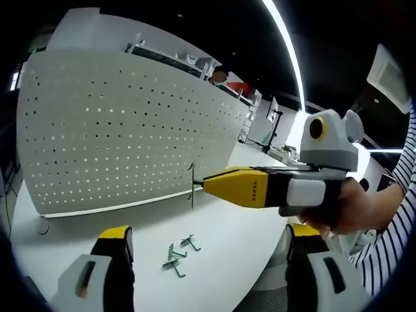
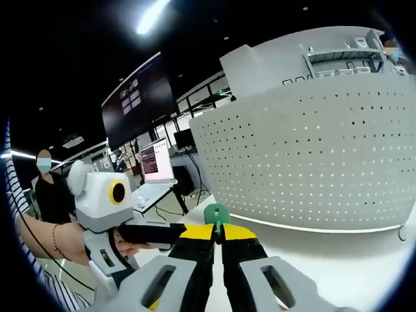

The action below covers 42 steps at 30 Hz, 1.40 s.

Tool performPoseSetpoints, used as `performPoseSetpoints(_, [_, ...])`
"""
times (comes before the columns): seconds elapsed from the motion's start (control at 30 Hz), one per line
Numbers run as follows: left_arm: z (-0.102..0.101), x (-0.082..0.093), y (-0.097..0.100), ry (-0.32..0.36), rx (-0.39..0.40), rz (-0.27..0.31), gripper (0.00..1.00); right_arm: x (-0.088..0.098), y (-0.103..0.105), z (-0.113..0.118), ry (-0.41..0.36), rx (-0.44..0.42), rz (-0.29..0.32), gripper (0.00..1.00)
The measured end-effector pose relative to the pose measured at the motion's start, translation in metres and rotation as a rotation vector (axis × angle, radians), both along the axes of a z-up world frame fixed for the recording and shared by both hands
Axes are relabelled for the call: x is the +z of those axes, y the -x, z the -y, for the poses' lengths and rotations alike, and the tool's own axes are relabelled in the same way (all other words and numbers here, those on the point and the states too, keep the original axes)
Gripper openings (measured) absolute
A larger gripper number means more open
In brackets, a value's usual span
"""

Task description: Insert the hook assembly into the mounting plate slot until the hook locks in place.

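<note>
White tabletop [image 1: 234, 214] carries an upright perforated pegboard [image 1: 123, 136] and loose metal hooks [image 1: 179, 253]. Right gripper [image 1: 203, 185] pinches a hook [image 1: 192, 186] beside the board; left gripper [image 1: 208, 250] has its jaws spread wide.

My left gripper view faces the pegboard [image 1: 123, 130] from low and near; my right gripper view shares it, closer.

Right gripper [image 2: 218, 242]: we see its yellow-tipped jaws pinched on a green-ended hook [image 2: 216, 215].
Pegboard [image 2: 312, 156]: white, perforated, upright on the table [image 2: 338, 266].
Left gripper [image 2: 162, 234]: a hand [image 2: 65, 244] holds it beside ours.
</note>
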<state>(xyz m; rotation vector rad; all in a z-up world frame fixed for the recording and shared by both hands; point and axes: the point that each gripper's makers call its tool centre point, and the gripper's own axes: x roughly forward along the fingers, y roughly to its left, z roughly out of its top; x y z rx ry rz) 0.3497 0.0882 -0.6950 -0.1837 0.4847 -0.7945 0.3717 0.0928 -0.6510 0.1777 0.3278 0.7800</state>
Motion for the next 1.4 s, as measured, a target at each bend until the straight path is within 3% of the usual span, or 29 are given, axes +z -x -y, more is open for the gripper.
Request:
performPoseSetpoints(0.13, [-0.001, 0.001, 0.001, 0.005, -0.002, -0.004, 1.00, 0.003, -0.006, 0.000, 0.011, -0.019, 0.025, 0.00])
performPoseSetpoints(0.33, [-0.003, 0.004, 0.004, 0.017, 0.000, -0.002, 1.00, 0.014, -0.026, 0.006, 0.044, -0.092, 0.110, 0.00])
performPoseSetpoints(0.4, [-0.005, 0.004, 0.004, 0.015, 0.002, -0.003, 1.00, 0.024, -0.036, 0.014, 0.070, -0.159, 0.189, 0.00])
performPoseSetpoints(0.5, [-0.010, 0.003, 0.003, 0.013, 0.015, -0.007, 1.00, 0.031, -0.048, 0.023, 0.063, -0.239, 0.216, 0.00])
performPoseSetpoints(0.6, [-0.014, 0.000, 0.003, 0.020, 0.029, -0.020, 1.00, 0.042, -0.063, 0.029, 0.089, -0.295, 0.284, 0.00])
performPoseSetpoints(0.97, [-0.026, -0.003, -0.002, -0.012, 0.050, -0.022, 1.00, 0.064, -0.106, 0.041, 0.102, -0.409, 0.353, 0.00])
performPoseSetpoints(1.4, [-0.026, -0.016, -0.002, -0.021, 0.034, -0.047, 1.00, 0.078, -0.148, 0.062, 0.113, -0.519, 0.386, 0.00])
